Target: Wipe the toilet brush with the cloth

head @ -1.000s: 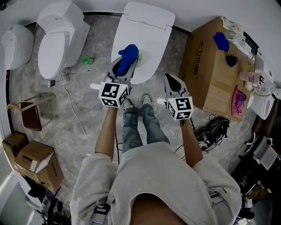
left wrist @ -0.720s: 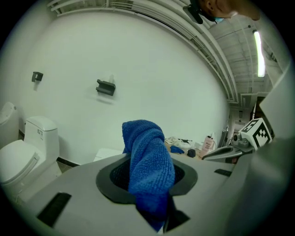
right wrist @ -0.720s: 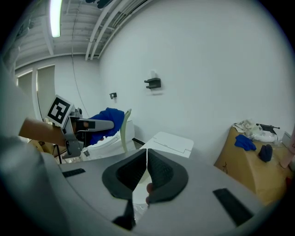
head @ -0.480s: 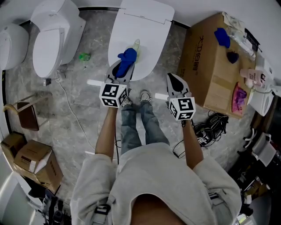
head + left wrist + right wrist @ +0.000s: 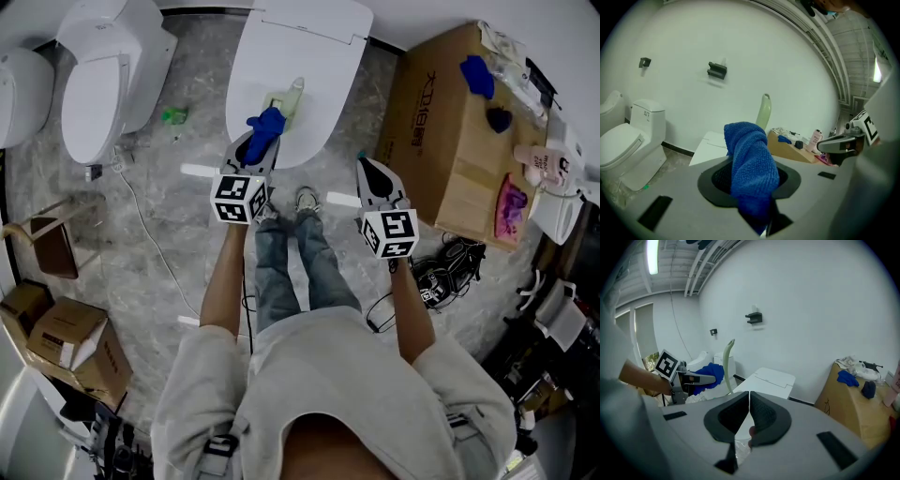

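The toilet brush [image 5: 292, 96] is standing on the closed toilet [image 5: 309, 47]; a cardboard box [image 5: 441, 159] is sitting to that toilet's right, a second toilet [image 5: 94, 94] to its left.

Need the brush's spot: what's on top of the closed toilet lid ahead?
A pale green toilet brush stands on the white lid, handle up. The blue cloth in the left gripper covers part of its lower end, so its base is unclear.

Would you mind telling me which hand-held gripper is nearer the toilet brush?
Left. The left hand-held gripper, holding the blue cloth, sits just short of the toilet brush; the right hand-held gripper hangs farther to its right.
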The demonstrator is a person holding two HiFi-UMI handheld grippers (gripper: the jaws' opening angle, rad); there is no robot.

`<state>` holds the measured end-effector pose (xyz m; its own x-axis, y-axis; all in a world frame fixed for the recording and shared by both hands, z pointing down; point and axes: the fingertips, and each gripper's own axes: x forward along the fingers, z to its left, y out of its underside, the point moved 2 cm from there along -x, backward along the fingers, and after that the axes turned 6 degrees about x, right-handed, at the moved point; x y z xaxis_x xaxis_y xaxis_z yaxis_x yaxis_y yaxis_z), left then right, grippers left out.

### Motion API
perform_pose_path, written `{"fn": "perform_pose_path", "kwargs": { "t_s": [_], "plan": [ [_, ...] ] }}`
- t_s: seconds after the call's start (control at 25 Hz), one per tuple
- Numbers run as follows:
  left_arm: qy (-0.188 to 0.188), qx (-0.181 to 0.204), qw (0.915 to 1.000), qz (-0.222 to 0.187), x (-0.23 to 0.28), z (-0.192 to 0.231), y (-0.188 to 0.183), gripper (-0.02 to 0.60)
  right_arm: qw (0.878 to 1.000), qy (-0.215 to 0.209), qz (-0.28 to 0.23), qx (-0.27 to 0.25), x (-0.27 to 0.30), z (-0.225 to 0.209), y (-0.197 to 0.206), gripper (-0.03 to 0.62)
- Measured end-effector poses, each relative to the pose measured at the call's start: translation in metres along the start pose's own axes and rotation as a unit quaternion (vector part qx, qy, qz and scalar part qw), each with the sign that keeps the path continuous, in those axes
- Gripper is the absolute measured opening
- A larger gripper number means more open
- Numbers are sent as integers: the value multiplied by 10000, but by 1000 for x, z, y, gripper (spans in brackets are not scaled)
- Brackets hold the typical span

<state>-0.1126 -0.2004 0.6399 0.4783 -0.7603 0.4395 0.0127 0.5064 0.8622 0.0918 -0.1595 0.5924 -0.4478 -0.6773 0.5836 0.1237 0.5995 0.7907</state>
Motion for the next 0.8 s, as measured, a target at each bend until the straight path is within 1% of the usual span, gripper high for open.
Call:
{"fn": "perform_pose_path", "kwargs": {
  "t_s": [0.28, 0.44, 0.6, 0.8],
  "plan": [
    [-103, -201, 9990, 389, 13, 14, 34, 138, 10000, 72, 54, -19, -3, -9, 4, 31],
    [-168, -234, 9981, 539, 13, 18, 43, 138, 10000, 76, 53, -23, -5, -12, 4, 31],
    [-243, -221, 9988, 349, 0, 16, 29, 138, 10000, 42, 21, -35, -6, -10, 1, 32],
    [-302, -92, 9991, -276, -26, 6, -19, 138, 10000, -4, -61, -55, -9, -8, -5, 32]
  ]
}}
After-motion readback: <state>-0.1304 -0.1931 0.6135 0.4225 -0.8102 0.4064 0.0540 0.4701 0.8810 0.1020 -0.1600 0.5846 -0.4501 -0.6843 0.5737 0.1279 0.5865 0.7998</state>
